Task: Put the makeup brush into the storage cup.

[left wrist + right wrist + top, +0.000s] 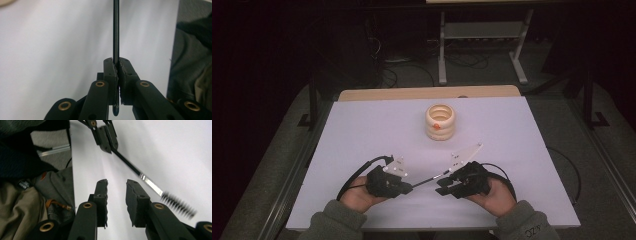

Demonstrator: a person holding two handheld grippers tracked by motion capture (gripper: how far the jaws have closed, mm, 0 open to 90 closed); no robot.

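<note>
So left tongs (pixel 117 72) are clamping the brush (pixel 150 183) by its handle, low over the table (pixel 362 130). Right tongs (pixel 117 195) are sitting open beside it. Cup (pixel 440 122) is standing well apart; looks like cleaning isn't started.

High view: fixed above the person's side, facing forward and down over the whole bench (pixel 377 125). Both gripper views sit close, looking along their own jaws over the bench; right gripper view shares the left claw (pixel 106 138).
</note>
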